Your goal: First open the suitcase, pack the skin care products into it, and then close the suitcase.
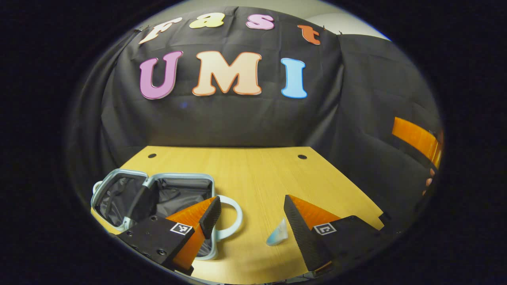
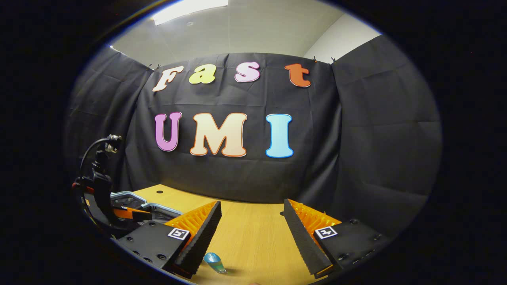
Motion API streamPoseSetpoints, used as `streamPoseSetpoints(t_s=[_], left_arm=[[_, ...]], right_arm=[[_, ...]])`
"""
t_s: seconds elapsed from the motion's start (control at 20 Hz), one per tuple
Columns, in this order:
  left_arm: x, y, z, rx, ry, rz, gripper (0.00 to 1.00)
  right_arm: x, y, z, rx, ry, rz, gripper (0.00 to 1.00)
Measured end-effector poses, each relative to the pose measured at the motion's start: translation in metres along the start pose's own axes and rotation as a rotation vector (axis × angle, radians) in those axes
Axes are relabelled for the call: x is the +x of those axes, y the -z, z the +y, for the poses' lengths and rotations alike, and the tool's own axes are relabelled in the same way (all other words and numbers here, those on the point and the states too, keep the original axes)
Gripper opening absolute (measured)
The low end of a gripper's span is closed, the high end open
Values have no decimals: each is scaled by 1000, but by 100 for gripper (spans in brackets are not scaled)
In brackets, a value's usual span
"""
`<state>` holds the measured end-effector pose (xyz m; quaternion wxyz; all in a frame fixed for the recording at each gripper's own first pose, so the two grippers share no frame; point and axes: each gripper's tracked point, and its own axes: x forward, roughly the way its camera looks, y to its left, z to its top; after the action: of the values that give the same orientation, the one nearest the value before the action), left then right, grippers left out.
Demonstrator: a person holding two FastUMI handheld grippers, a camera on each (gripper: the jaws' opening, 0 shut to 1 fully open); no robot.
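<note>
The small pale-blue hard-shell suitcase (image 1: 152, 198) is lying open near the left edge of the light wooden tabletop (image 1: 253, 174). The left gripper (image 1: 252, 215) is hovering with jaws spread wide, a translucent blue skin care bottle (image 1: 277, 233) lying between them untouched. The right gripper (image 2: 252, 231) is likewise gaping, empty, above the bottle (image 2: 214, 262).
</note>
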<state>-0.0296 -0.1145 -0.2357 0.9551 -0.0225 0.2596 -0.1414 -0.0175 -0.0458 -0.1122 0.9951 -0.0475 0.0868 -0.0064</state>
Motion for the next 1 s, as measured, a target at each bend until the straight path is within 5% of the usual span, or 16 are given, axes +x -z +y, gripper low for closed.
streamPoseSetpoints(t_s=[0.5,0.6,0.65,0.75,0.85,1.0], left_arm=[[32,87,-35,-19,68,181,95],[39,99,-38,-29,75,203,87],[44,105,-38,-32,75,213,72],[50,115,-36,-33,66,232,63],[51,121,-35,-30,63,246,35],[57,112,-38,-47,92,247,22]], right_arm=[[-5,33,-11,-24,-5,64,99],[-5,43,-7,-31,-15,76,99],[-5,49,-5,-34,-22,85,99],[-5,64,3,-35,-42,108,99],[-4,81,14,-33,-67,136,99],[-1,105,29,-45,-105,170,99]])
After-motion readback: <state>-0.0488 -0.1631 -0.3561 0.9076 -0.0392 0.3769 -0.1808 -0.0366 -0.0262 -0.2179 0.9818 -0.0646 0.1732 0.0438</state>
